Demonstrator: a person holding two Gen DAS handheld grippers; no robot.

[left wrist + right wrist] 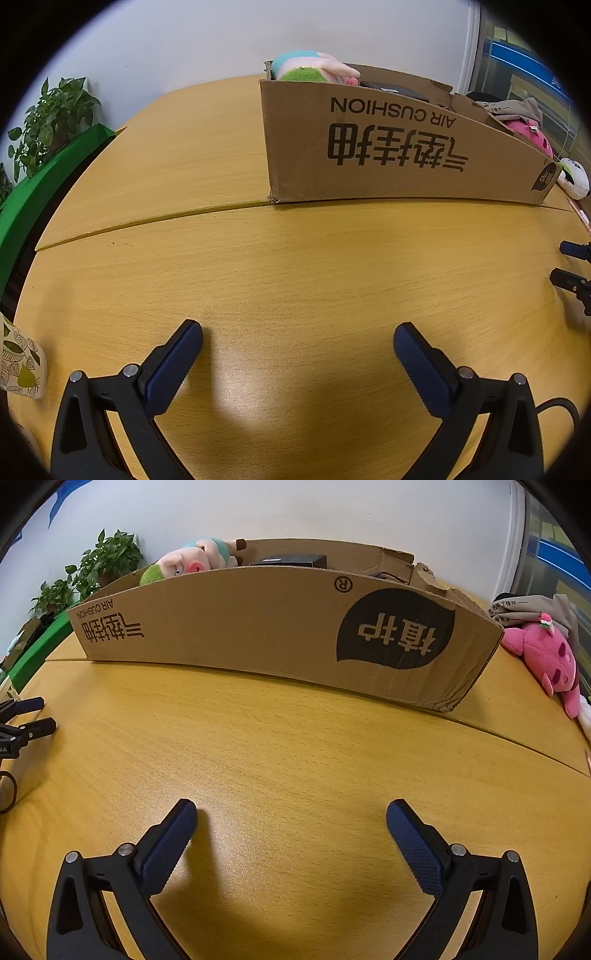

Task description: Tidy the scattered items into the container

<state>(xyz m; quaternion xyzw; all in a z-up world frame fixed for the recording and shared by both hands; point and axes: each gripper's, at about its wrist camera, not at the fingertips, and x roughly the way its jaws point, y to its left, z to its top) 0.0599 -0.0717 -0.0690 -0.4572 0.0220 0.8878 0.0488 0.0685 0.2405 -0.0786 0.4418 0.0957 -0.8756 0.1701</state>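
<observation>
A brown cardboard box (388,147) (258,627) stands on the wooden table ahead of both grippers. Inside it lie a pastel plush toy (314,66) (192,559) and a black flat item (291,560). A pink plush (546,657) (532,134) lies outside the box at its right end, with a grey cloth bag (535,607) behind it. A white panda plush (574,177) lies by the box's right corner. My left gripper (297,338) is open and empty over the table. My right gripper (291,814) is open and empty too.
A leaf-patterned paper cup (22,363) stands at the left edge. Potted plants (51,118) and a green ledge (55,177) are at the far left. The other gripper's fingers (572,266) (29,716) show at each view's edge. A table seam (147,221) runs across.
</observation>
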